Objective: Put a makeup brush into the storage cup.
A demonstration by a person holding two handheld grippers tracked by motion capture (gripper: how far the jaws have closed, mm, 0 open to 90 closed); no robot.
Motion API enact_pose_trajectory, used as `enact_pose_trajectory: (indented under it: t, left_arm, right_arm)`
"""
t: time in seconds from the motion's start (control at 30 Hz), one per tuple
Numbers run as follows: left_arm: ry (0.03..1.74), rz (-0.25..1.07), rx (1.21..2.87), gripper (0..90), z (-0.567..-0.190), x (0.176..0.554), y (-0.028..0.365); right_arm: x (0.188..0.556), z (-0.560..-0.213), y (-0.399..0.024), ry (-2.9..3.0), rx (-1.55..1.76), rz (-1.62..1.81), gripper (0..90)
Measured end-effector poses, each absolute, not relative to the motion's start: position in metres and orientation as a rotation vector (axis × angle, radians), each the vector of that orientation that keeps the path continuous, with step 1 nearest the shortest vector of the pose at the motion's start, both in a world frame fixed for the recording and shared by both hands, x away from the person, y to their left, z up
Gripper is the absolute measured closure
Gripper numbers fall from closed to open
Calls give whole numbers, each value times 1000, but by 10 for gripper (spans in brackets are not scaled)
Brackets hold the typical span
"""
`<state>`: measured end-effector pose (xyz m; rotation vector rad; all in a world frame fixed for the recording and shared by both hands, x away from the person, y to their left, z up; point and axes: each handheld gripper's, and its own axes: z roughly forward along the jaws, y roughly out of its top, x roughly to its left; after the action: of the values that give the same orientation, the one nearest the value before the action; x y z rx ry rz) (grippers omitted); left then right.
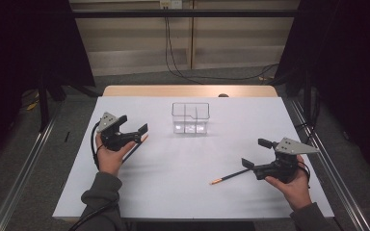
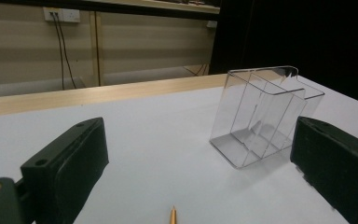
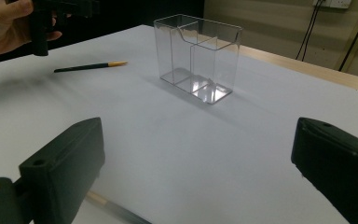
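Note:
A clear plastic box (image 1: 190, 118) with inner dividers stands upright at the table's middle back; it also shows in the left gripper view (image 2: 261, 116) and the right gripper view (image 3: 198, 58). One dark pencil (image 1: 137, 147) lies just below my left gripper (image 1: 135, 123); its orange tip (image 2: 173, 215) pokes in between the wide-apart jaws. My left gripper (image 2: 198, 158) is open and holds nothing. A second pencil (image 1: 229, 177) lies by my right gripper (image 1: 256, 153), and its shaft (image 3: 116, 208) crosses low between the jaws. My right gripper (image 3: 198, 158) is open too.
The white table top (image 1: 188, 192) has a wooden strip (image 1: 190, 91) along its far edge. Cables hang on the back wall. In the right gripper view the other hand (image 3: 4, 23) hovers above the far pencil (image 3: 91, 66).

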<state>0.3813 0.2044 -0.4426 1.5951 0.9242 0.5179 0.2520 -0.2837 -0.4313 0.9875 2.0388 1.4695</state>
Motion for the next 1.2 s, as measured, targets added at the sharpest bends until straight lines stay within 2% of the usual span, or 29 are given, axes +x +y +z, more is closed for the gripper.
enact_pose_trajectory:
  t: [0.53, 1.2]
  left_arm:
    - [930, 546, 1593, 41, -444, 392, 199]
    - [973, 515, 1728, 41, -437, 398, 201]
  right_arm:
    - [255, -431, -282, 2052, 974, 1476, 21]
    - [255, -430, -281, 2056, 971, 1476, 20]
